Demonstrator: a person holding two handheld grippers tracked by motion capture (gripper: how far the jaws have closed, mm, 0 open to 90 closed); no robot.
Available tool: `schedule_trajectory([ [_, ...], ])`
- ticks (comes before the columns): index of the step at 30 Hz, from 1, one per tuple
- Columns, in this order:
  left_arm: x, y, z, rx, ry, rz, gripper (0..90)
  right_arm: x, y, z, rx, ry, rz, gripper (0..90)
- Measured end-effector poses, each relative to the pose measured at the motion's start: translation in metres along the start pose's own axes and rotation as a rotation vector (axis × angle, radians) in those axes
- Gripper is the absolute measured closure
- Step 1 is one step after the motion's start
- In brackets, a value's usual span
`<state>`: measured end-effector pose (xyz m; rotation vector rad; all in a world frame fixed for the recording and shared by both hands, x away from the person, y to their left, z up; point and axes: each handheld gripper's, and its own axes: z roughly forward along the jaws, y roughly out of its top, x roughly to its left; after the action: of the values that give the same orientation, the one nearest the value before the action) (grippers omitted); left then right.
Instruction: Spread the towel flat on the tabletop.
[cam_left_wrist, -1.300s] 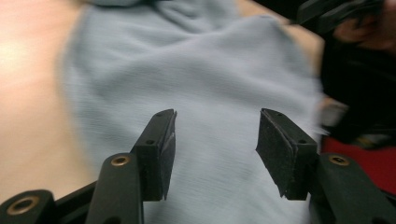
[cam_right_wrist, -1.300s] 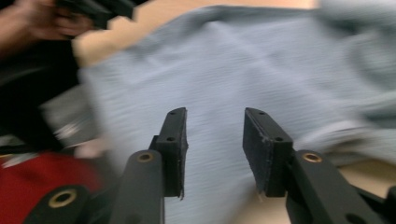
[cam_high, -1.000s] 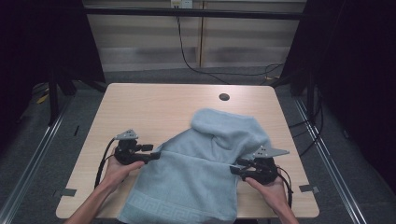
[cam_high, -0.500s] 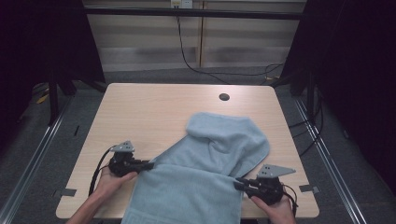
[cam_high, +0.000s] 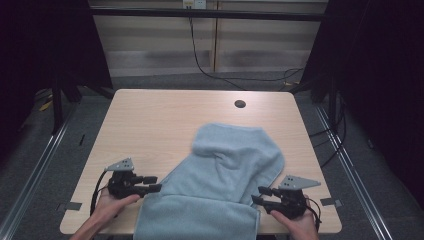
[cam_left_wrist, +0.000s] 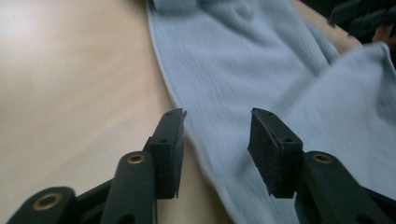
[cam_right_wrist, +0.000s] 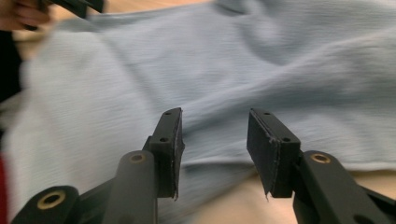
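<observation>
- Left gripper (cam_high: 154, 183): held in the person's left hand (cam_high: 114, 202) near the front left of the table (cam_high: 150, 120). The jaws stand apart and clamp nothing; they have just been opening.
- Left gripper view: the two black pads (cam_left_wrist: 170, 144) straddle the left hem of the light blue towel (cam_high: 220, 185). One pad sits over bare wood just beside the hem; the other sits over the cloth. Neither pad presses on the fabric.
- Right gripper (cam_high: 257, 195): held in the person's right hand (cam_high: 295, 222) near the front right of the table. The jaws stand apart and clamp nothing; they have just been opening.
- Right gripper view: the towel's right edge lies just ahead of and below the pads (cam_right_wrist: 170, 144), with cloth visible in the gap between them. No contact with the pads is visible.
- Towel: lies on the table between the two sets of fingertips, loosely folded. A folded band runs along the table's front edge; the remainder angles away from the grippers toward the right, ending in a bunched fold.
- Round grommet hole (cam_high: 240, 104): in the tabletop, well beyond the towel and both grippers.
</observation>
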<state>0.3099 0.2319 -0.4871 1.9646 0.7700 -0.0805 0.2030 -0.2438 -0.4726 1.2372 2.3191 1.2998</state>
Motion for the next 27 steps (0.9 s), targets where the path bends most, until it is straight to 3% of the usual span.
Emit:
schedule_trajectory([
  [2,0.006,0.012,0.01,-0.021,0.023,-0.015,49.5,-0.012,0.002,0.009,0.013,-0.027,0.013,54.8],
  [5,0.012,0.024,0.034,0.027,0.079,0.002,45.4,-0.018,0.003,0.02,0.055,-0.049,0.0,52.8],
  [7,0.016,0.027,0.051,0.062,0.09,-0.014,45.2,-0.018,0.002,0.027,0.091,-0.073,-0.029,53.7],
  [9,0.014,0.028,0.064,0.079,0.109,0.015,51.5,-0.017,0.0,0.034,0.134,-0.095,-0.051,57.0],
  [11,0.008,0.028,0.073,0.127,0.115,0.056,59.1,-0.017,-0.002,0.035,0.14,-0.115,-0.06,64.3],
  [13,0.001,0.029,0.075,0.161,0.129,0.107,72.9,-0.02,-0.002,0.035,0.144,-0.135,-0.076,75.4],
  [14,-0.001,0.028,0.074,0.178,0.145,0.134,79.5,-0.022,-0.001,0.035,0.14,-0.139,-0.073,78.8],
  [16,-0.002,0.028,0.07,0.185,0.155,0.129,85.7,-0.028,0.001,0.035,0.136,-0.152,-0.063,82.2],
  [19,0.002,0.022,0.06,0.173,0.164,0.108,88.3,-0.041,0.009,0.034,0.114,-0.188,-0.047,84.1],
  [23,0.009,0.011,0.036,0.14,0.168,0.061,88.6,-0.06,0.027,0.032,0.024,-0.209,-0.01,84.8],
  [27,0.009,0.0,0.009,0.092,0.171,0.012,88.6,-0.07,0.052,0.038,-0.069,-0.186,0.016,84.8],
])
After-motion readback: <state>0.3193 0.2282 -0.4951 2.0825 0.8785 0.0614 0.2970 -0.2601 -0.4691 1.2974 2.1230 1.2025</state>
